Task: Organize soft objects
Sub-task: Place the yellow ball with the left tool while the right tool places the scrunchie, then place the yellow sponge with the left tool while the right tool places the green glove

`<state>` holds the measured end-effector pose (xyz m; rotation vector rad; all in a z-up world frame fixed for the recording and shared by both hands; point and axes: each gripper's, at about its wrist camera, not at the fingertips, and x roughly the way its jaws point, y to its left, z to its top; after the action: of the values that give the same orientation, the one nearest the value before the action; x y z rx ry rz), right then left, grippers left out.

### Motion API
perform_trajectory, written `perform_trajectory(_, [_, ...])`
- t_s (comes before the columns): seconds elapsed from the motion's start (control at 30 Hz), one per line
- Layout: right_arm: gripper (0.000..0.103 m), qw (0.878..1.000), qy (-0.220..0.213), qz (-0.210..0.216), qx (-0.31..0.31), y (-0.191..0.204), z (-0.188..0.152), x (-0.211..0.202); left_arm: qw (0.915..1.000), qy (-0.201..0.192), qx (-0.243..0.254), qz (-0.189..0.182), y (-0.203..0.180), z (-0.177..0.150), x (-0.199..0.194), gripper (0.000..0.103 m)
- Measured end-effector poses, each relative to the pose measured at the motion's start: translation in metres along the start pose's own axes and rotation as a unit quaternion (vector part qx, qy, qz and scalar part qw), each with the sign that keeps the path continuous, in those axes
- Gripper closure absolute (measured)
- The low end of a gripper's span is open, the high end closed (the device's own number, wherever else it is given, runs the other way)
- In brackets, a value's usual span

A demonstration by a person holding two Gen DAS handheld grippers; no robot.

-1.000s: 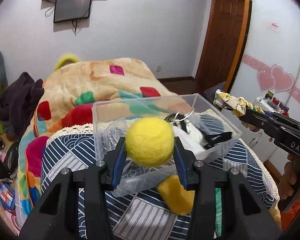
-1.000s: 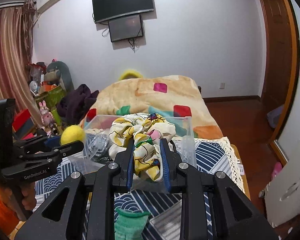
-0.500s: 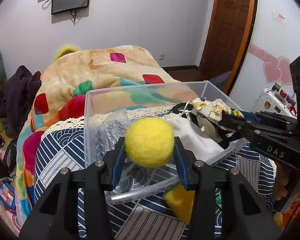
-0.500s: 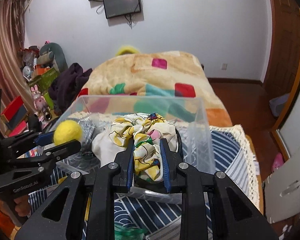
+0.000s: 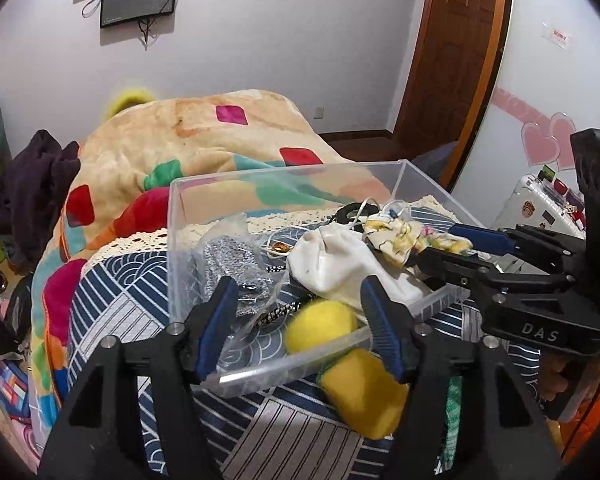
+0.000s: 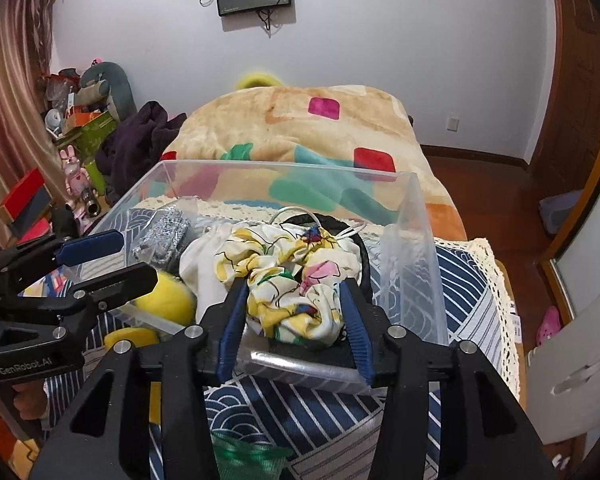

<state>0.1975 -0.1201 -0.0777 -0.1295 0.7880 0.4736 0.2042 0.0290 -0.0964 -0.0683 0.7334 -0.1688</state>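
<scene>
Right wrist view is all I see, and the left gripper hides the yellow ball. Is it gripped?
Observer: No. The left gripper is open; the yellow ball lies loose inside the clear bin.
Operator: Anything soft outside the bin?
Observer: A yellow sponge lies on the bedcover, just outside the bin's near wall.
Operator: And my scrunchie?
Observer: Side-on, the scrunchie rests on the white pouch, between the right gripper's open fingers.

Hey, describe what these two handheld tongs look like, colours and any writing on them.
Both tongs are matte black frames with silver bolts and two fingers lined with blue pads. The left tongs carry white "GenRobot.AI" lettering on the side, readable in the right wrist view. The right tongs show white "DAS" in the left wrist view. An orange sleeve shows by the hand holding the right tongs.
</scene>
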Motion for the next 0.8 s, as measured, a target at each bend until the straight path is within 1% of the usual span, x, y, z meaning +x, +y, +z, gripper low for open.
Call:
perform_trajectory(0.07, [0.048, 1.0, -0.004, 0.0, -0.002, 0.0, 0.0, -0.003, 1.0, -0.008, -0.001, 0.002, 0.0, -0.001, -0.008, 0.03])
perform_trajectory(0.13, [0.044, 1.0, -0.014, -0.006, -0.005, 0.001, -0.001, -0.01, 0.9999, -0.015, -0.001, 0.002, 0.001, -0.002, -0.017, 0.029])
perform_trajectory(0.2, [0.034, 1.0, -0.026, -0.004, -0.005, 0.001, -0.002, -0.019, 0.9997, -0.022, 0.002, 0.005, 0.0, -0.003, -0.025, 0.028])
perform_trajectory(0.23, [0.026, 1.0, -0.03, -0.005, -0.003, 0.001, -0.001, -0.02, 0.9996, -0.027, 0.005, 0.006, -0.001, -0.005, -0.03, 0.026])
perform_trajectory(0.27, [0.022, 0.999, -0.035, -0.007, 0.0, 0.001, -0.002, -0.024, 0.9995, -0.031, 0.008, 0.006, -0.002, -0.007, -0.035, 0.023])
perform_trajectory(0.33, [0.021, 0.999, -0.049, -0.008, 0.002, 0.002, -0.004, -0.031, 0.9992, -0.037, 0.015, 0.007, -0.004, -0.011, -0.044, 0.02])
perform_trajectory(0.47, [0.021, 0.999, -0.053, 0.0, 0.001, 0.003, -0.011, -0.041, 0.999, -0.036, 0.027, 0.005, -0.008, -0.024, -0.054, 0.018])
perform_trajectory(0.63, [0.021, 0.999, -0.044, 0.0, -0.009, 0.01, -0.029, -0.045, 0.9994, -0.017, 0.029, -0.008, -0.012, -0.045, -0.058, 0.017])
perform_trajectory(0.8, [0.021, 1.0, -0.018, 0.013, -0.004, 0.017, -0.048, -0.039, 0.9994, 0.002, 0.033, -0.009, -0.018, -0.066, -0.058, 0.017])
